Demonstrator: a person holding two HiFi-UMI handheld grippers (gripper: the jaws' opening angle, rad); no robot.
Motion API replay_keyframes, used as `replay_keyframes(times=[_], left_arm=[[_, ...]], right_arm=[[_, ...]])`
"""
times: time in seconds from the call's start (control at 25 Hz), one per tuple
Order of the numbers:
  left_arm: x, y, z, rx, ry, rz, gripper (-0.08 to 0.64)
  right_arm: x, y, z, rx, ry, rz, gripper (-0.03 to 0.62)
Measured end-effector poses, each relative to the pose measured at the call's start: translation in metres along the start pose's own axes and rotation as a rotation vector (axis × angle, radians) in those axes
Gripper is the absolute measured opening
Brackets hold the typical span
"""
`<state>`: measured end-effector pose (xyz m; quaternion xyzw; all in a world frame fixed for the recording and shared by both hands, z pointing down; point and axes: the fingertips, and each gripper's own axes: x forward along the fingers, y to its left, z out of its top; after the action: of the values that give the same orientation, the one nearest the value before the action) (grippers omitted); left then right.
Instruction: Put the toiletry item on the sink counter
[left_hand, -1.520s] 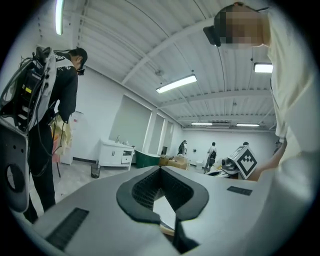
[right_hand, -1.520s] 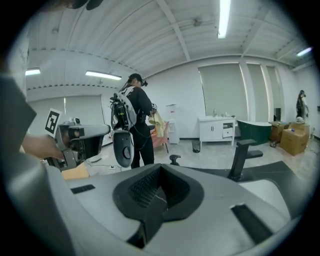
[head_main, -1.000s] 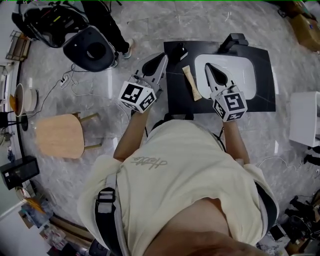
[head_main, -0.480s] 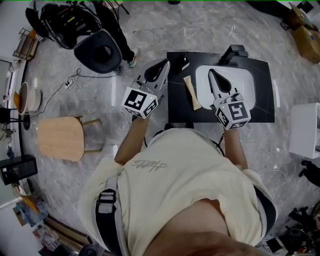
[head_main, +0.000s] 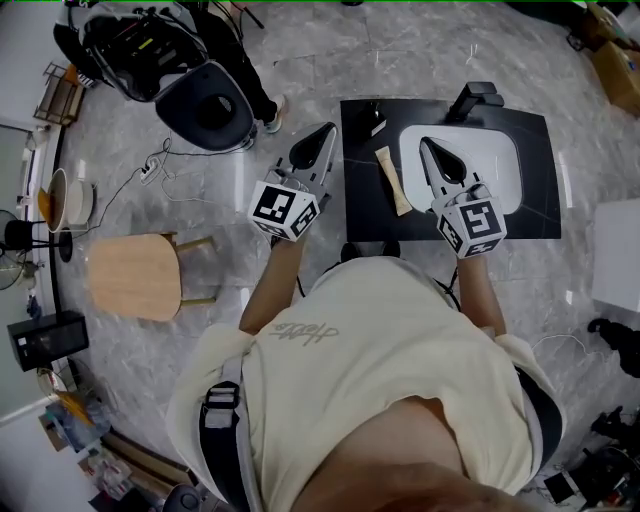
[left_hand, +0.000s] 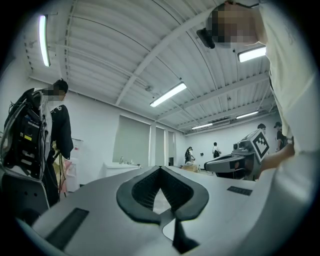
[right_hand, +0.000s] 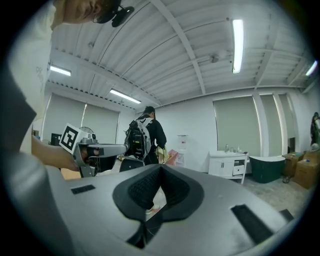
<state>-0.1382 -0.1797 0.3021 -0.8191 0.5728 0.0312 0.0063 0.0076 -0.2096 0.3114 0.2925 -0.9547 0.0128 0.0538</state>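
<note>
A beige tube-like toiletry item (head_main: 392, 180) lies on the black sink counter (head_main: 360, 190), just left of the white basin (head_main: 500, 160). My left gripper (head_main: 325, 130) is held over the floor at the counter's left edge, shut with nothing in it. My right gripper (head_main: 427, 145) hovers over the basin, to the right of the tube, also shut and empty. In the left gripper view the jaws (left_hand: 160, 167) meet at the tip and the right gripper (left_hand: 240, 160) shows beyond. In the right gripper view the jaws (right_hand: 160, 166) are together.
A black faucet (head_main: 475, 98) stands at the basin's far side, and a small dark object (head_main: 372, 115) sits at the counter's far left. A black chair (head_main: 210, 105), a standing person (head_main: 235, 60), a wooden stool (head_main: 130, 275) and floor cables (head_main: 150, 170) are to the left.
The head view has drifted a little, so the counter sits slightly further right in it. Both grippers stay shut in much the same pose, and the tube has not moved.
</note>
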Motion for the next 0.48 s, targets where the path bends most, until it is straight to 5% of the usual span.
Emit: replay_keyframes(times=[0.48], left_arm=[[-0.018,0.004,-0.020,-0.038,0.041,0.019,0.003]], right_arm=[[0.006,0.014,-0.018,0.046,0.030,0.041,-0.006]])
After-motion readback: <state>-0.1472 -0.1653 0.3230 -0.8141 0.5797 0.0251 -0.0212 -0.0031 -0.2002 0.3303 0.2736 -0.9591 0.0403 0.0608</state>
